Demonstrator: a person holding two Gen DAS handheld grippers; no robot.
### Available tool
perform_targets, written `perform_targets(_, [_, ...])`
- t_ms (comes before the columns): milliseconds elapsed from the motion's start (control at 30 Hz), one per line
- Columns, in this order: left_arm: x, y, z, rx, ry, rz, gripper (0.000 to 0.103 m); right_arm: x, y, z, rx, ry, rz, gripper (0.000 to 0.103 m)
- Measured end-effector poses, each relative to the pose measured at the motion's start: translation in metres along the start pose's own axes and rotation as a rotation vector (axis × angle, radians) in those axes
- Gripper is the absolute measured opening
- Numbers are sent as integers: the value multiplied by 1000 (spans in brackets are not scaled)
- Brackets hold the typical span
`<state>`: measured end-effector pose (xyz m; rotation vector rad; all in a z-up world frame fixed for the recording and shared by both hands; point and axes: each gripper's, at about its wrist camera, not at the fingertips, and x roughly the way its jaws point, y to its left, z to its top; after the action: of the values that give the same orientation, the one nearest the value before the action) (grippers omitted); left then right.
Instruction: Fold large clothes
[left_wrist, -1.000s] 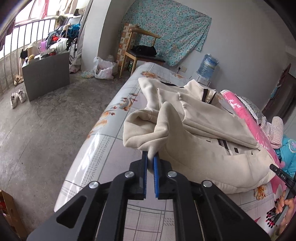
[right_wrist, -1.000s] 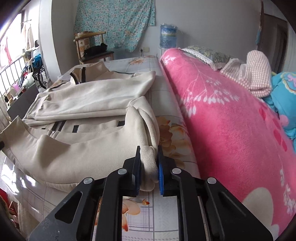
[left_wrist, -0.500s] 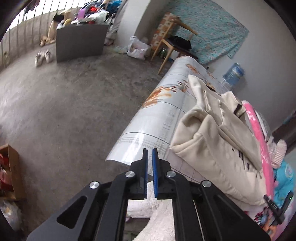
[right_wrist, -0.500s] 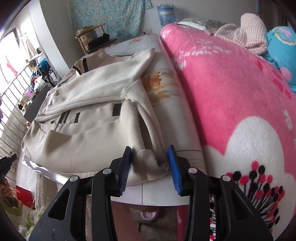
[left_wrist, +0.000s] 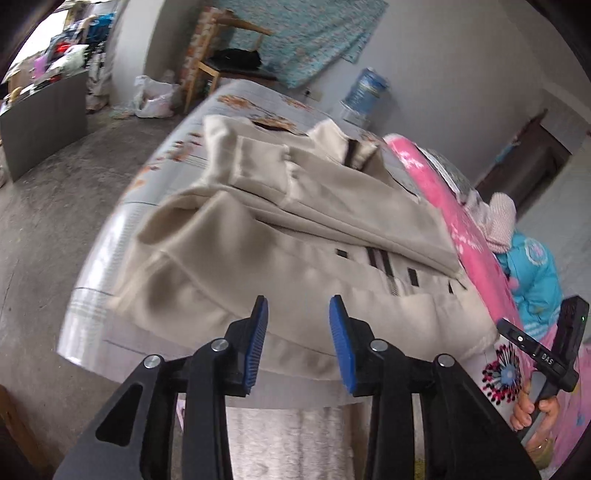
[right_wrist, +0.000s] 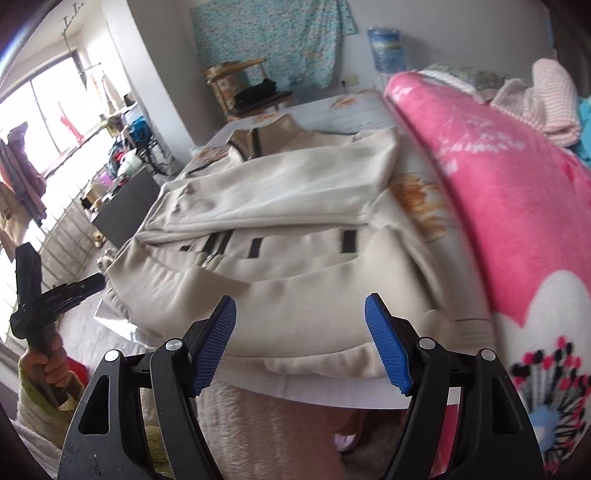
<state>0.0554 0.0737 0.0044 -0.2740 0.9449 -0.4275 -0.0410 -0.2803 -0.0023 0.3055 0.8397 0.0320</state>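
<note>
Soft cream fleece jacket (left_wrist: 295, 236) lies folded on the glossy bed mat (left_wrist: 110, 236). My left gripper (left_wrist: 298, 317) and right gripper (right_wrist: 300, 321) now gape wide, having released the fabric.

My left gripper (left_wrist: 298, 321) is open, its two blue pads (left_wrist: 257, 345) apart and nothing between them. My right gripper (right_wrist: 300, 325) is open too, and wider, with the blue pads (right_wrist: 388, 345) spread far from each other and empty. Both grippers point forward and a little downward. From the left camera I see my right hand (left_wrist: 532, 408) closed around the handle of the right gripper. From the right camera I see my left hand (right_wrist: 46, 363), fingers wrapped around the handle of the left gripper, which it holds upright.
</note>
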Motion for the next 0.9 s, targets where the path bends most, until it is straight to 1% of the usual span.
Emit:
perform_targets(33, [10, -13, -2, 39, 26, -10, 48, 8, 11, -3, -12, 22, 11, 69])
perform_targets(67, [20, -24, -5, 81, 47, -5, 52, 18, 20, -5, -29, 39, 12, 69])
perform_targets(100, [29, -34, -8, 121, 61, 24, 58, 26, 30, -7, -47, 50, 4, 69])
perform_targets(167, [50, -46, -15, 196, 90, 142, 59, 40, 48, -10, -97, 60, -31, 69])
perform_targets(200, [57, -50, -19, 230, 90, 185, 59, 46, 56, -12, -123, 61, -42, 69])
perform_targets(233, [57, -55, -24, 270, 54, 219, 59, 52, 63, -13, -152, 67, -54, 69])
perform_targets(300, [60, -61, -32, 337, 30, 273, 59, 65, 71, -16, -203, 85, -98, 69])
perform_targets(333, [60, -62, -34, 340, 16, 283, 59, 71, 73, -17, -222, 101, -113, 67])
perform_targets(367, [59, -61, -35, 334, 9, 286, 59, 75, 72, -18, -233, 114, -122, 61])
perform_targets(400, [58, -60, -36, 332, 3, 290, 57, 76, 73, -18, -244, 108, -136, 54])
perform_targets(433, [57, -60, -36, 334, -5, 293, 50, 75, 74, -19, -256, 106, -145, 45])
perform_targets(467, [56, -61, -36, 335, -13, 298, 44, 74, 75, -18, -265, 101, -148, 30])
perform_targets(500, [56, -62, -37, 342, -22, 316, 30, 73, 75, -18, -262, 101, -133, 11])
perform_targets(533, [56, -62, -37, 355, -29, 333, 21, 73, 76, -18, -261, 101, -129, 5])
perform_targets(567, [56, -62, -38, 362, -35, 333, 19, 73, 79, -18, -272, 96, -143, 3])
perform_targets(600, [57, -62, -38, 365, -39, 329, 10, 71, 80, -18, -281, 91, -149, 2])
perform_targets(633, [57, -62, -38, 369, -43, 328, 4, 70, 82, -17, -283, 85, -153, 1])
perform_targets(700, [55, -63, -35, 376, -46, 327, 3, 61, 84, -11, -272, 53, -156, 0])
perform_targets(767, [46, -66, -30, 380, -76, 327, 2, 45, 88, 0, -266, -3, -161, 0])
perform_targets(867, [20, -77, -19, 407, -194, 344, 2, 23, 102, 13, -308, -107, -197, 0])
perform_targets(900, [17, -78, -16, 419, -218, 354, 2, 22, 107, 15, -331, -132, -220, 0])
